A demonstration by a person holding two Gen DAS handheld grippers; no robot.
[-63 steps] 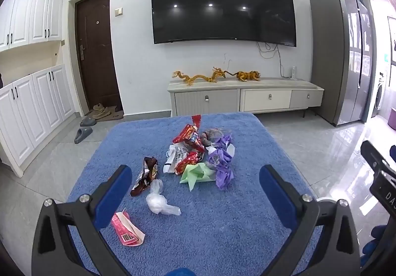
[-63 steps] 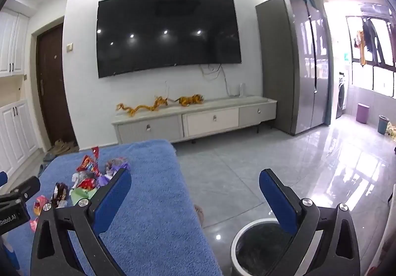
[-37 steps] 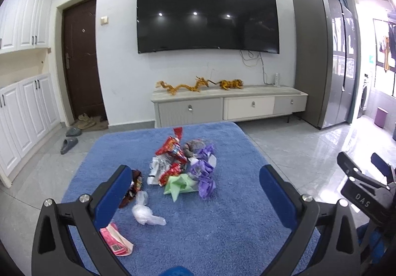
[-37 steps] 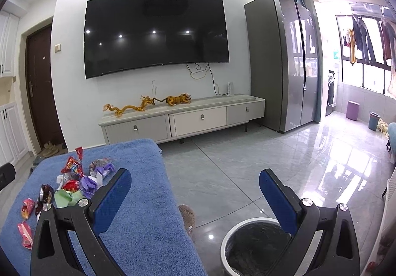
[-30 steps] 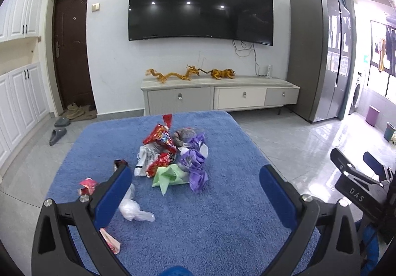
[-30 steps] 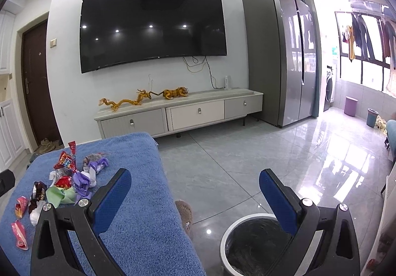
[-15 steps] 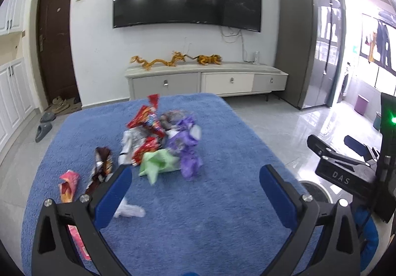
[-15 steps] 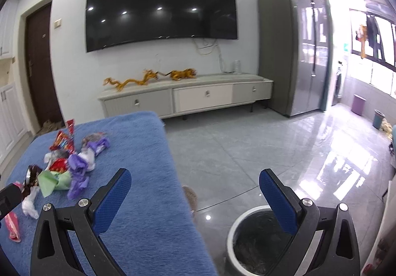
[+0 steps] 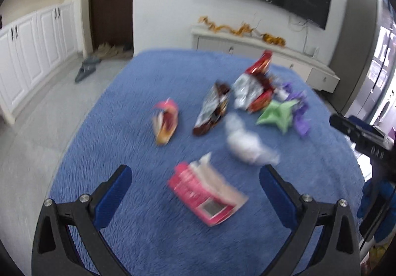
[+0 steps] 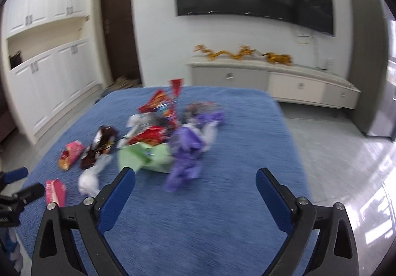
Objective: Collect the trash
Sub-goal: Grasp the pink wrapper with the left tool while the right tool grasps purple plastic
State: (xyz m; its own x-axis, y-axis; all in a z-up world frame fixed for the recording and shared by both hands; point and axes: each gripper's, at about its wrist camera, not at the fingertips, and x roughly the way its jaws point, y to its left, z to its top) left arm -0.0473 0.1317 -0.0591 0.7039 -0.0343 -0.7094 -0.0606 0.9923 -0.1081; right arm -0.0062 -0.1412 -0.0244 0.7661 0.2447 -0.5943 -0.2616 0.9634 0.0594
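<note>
Left wrist: left tool [image 9: 194, 185] spread wide, empty, lined up on pink wrapper [image 9: 206, 198] lying nearest on the blue desk [image 9: 138, 92], probably first pick. Right tool [image 10: 195, 190] also wide, empty, facing purple wrapper [image 10: 184, 152] in the pile.

Both grippers are built alike: black plastic frames w/ triangular cut-outs, silver screw heads at the finger pivots. Blue pads are fitted to the fingers of the left gripper [image 9: 195, 178] and the right gripper [image 10: 195, 180]. White lettering "DAS" is seen on the right unit's black body in the left wrist view. Blue gloves are glimpsed, blurred.
</note>
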